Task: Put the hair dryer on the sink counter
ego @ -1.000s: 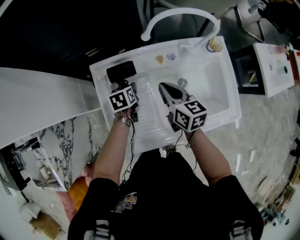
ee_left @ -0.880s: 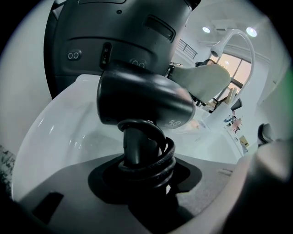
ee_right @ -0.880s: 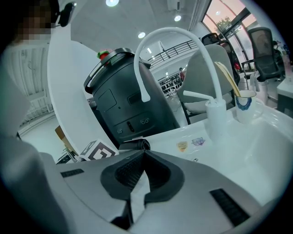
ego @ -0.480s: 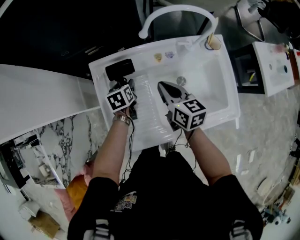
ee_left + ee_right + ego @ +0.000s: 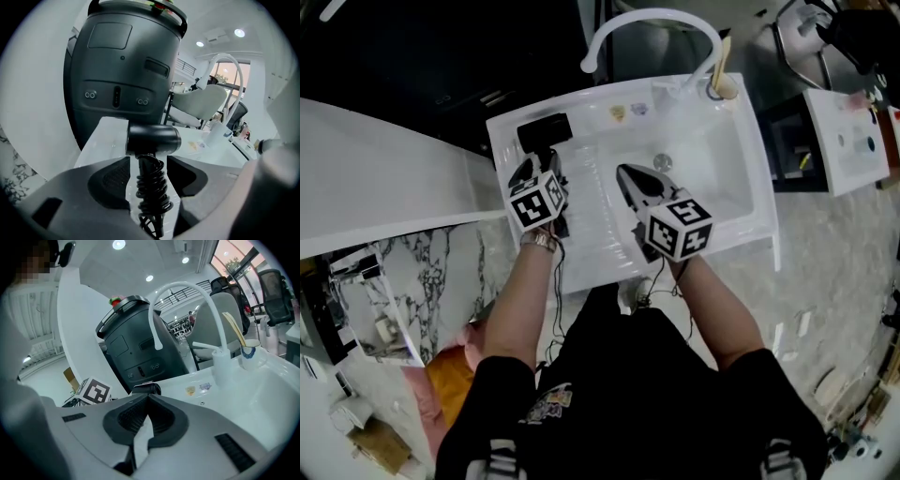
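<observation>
The black hair dryer (image 5: 544,130) lies on the white sink counter (image 5: 502,141), left of the basin. In the left gripper view its barrel (image 5: 152,139) rests crosswise on the counter, and its cord-wrapped handle (image 5: 151,187) points back between the jaws. My left gripper (image 5: 542,169) hangs just behind and above it. Its jaws have just been opening, and they stand open on either side of the handle without pressing it. My right gripper (image 5: 623,172) hovers over the draining board beside the basin. It is shut, tips together, with nothing in it.
A white arched faucet (image 5: 647,21) stands at the back rim. A cup with sticks (image 5: 724,86) sits at the back right corner. The basin (image 5: 712,178) has a drain (image 5: 663,162). A large dark bin (image 5: 124,70) rises behind the counter.
The left gripper has lifted and drawn back a little from the hair dryer, which stays on the counter. The right gripper has barely shifted.
</observation>
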Available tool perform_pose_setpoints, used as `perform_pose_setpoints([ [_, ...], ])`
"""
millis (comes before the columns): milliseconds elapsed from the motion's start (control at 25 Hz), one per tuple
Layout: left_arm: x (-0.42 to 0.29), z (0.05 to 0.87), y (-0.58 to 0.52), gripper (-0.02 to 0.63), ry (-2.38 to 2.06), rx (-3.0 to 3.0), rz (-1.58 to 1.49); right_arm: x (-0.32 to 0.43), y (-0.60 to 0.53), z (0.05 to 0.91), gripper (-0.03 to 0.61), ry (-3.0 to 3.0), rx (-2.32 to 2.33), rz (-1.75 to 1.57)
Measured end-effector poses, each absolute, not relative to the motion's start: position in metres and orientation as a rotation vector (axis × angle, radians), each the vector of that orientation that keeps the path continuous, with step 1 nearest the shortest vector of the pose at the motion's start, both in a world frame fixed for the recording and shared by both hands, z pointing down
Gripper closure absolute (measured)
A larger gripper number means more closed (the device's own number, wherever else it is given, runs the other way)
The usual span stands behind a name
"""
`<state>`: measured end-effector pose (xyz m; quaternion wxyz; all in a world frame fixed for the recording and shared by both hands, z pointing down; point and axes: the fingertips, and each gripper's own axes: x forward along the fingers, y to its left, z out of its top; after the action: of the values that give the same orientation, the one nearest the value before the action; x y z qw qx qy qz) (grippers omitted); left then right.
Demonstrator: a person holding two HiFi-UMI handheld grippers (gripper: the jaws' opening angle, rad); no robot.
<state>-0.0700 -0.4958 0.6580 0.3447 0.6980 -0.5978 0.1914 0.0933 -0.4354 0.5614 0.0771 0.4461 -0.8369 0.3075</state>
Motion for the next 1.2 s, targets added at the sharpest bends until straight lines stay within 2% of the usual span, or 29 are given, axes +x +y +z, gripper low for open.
perform_pose_setpoints([
  [200, -0.073, 0.628, -0.467, 0.395, -1.616, 1.846, 0.438, 0.1, -0.414, 0.551, 0.58, -2.522, 1.324, 0.884],
  [360, -0.073, 0.595, -0.436, 0.573, -1.686, 1.869, 0.367, 0.109, -0.392, 0.538, 0.58, -2.543, 1.327, 0.859],
  [440, -0.066, 0.575, -0.417, 0.606, -1.689, 1.91, 0.305, 0.114, -0.377, 0.529, 0.58, -2.559, 1.332, 0.842],
  [840, -0.005, 0.477, -0.285, 0.611, -1.61, 2.139, 0.147, 0.15, -0.282, 0.458, 0.58, -2.696, 1.312, 0.703],
  [1040, 0.022, 0.454, -0.21, 0.611, -1.624, 2.177, 0.096, 0.164, -0.224, 0.429, 0.58, -2.791, 1.247, 0.638],
  [1200, 0.018, 0.445, -0.157, 0.611, -1.675, 2.16, 0.071, 0.158, -0.184, 0.424, 0.58, -2.842, 1.175, 0.641],
])
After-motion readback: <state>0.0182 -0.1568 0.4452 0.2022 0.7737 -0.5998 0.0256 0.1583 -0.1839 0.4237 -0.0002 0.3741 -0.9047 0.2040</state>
